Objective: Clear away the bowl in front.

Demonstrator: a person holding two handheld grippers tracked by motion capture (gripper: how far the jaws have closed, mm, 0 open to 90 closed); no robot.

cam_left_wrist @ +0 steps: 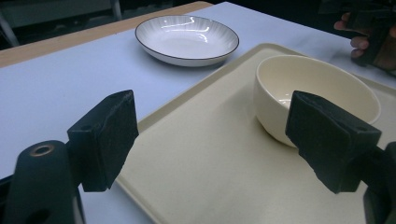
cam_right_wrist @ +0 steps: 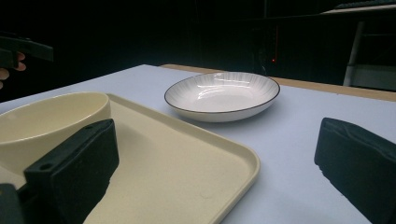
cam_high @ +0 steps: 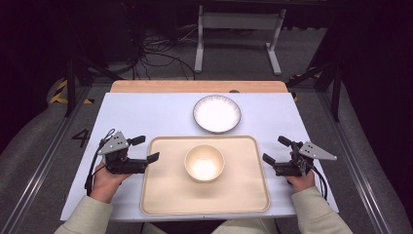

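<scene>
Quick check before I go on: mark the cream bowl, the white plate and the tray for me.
cream bowl [cam_high: 204,163]: high view, inner bottom of the bowl.
white plate [cam_high: 216,113]: high view, middle of its shallow well.
tray [cam_high: 165,187]: high view, bare floor left of the bowl.

Counter [cam_high: 146,114]: pale lavender-white top, light wood strip along far edge. Tray [cam_high: 165,195]: plain cream-beige, no pattern. Bowl [cam_high: 204,163]: cream, plain, slightly paler inside. Plate [cam_high: 216,113]: white, glossy, thin dark rim line, faint grey radial ribbing toward the edge. Left gripper [cam_high: 147,148] and right gripper [cam_high: 276,149]: black, each with a grey triangular plate on top. Sleeves [cam_high: 87,217]: pale beige-green. Floor [cam_high: 234,53]: grey, with yellow-black hazard tape at the left.
</scene>
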